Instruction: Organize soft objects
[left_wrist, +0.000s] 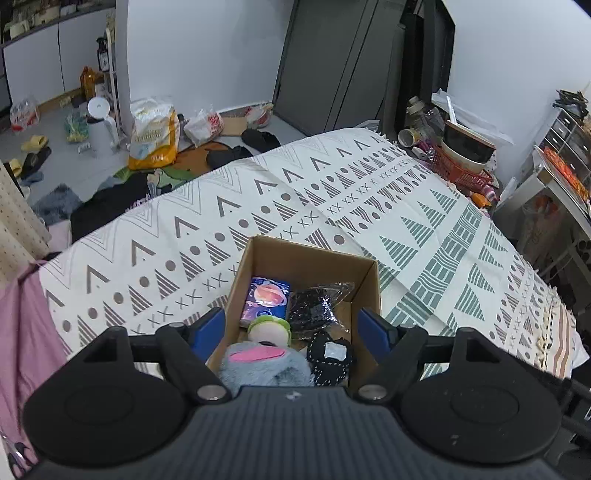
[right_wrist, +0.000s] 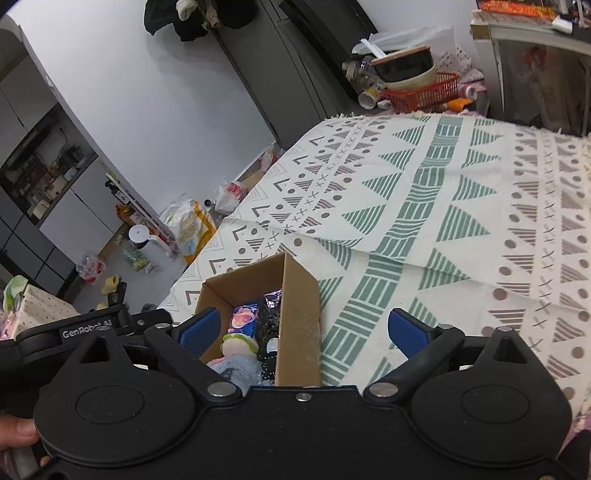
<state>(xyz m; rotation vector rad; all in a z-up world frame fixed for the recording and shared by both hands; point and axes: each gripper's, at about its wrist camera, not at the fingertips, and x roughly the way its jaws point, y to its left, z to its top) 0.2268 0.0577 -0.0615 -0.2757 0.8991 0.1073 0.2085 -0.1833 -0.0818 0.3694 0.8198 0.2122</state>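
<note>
An open cardboard box (left_wrist: 314, 254) (right_wrist: 299, 314) stands on the patterned cloth. Inside lie a grey-blue plush toy with a pink patch (left_wrist: 258, 363) (right_wrist: 238, 367), a small plush with a green rim (left_wrist: 269, 329) (right_wrist: 240, 343), a purple packet (left_wrist: 267, 301) (right_wrist: 244, 319), a dark item in clear wrap (left_wrist: 317, 304) and a black stitched pouch (left_wrist: 330, 356). My left gripper (left_wrist: 295, 328) hangs open just above the box, its blue fingers astride the box's width. My right gripper (right_wrist: 303, 332) is open too, over the box's right wall, holding nothing.
The patterned cloth (left_wrist: 332, 192) (right_wrist: 443, 221) covers a wide raised surface around the box. An orange basket with bowls (left_wrist: 465, 162) (right_wrist: 421, 92) sits at its far end. Bags, slippers and a white kettle (left_wrist: 99, 125) litter the floor at left. Pink fabric (left_wrist: 22, 332) hangs at the near left.
</note>
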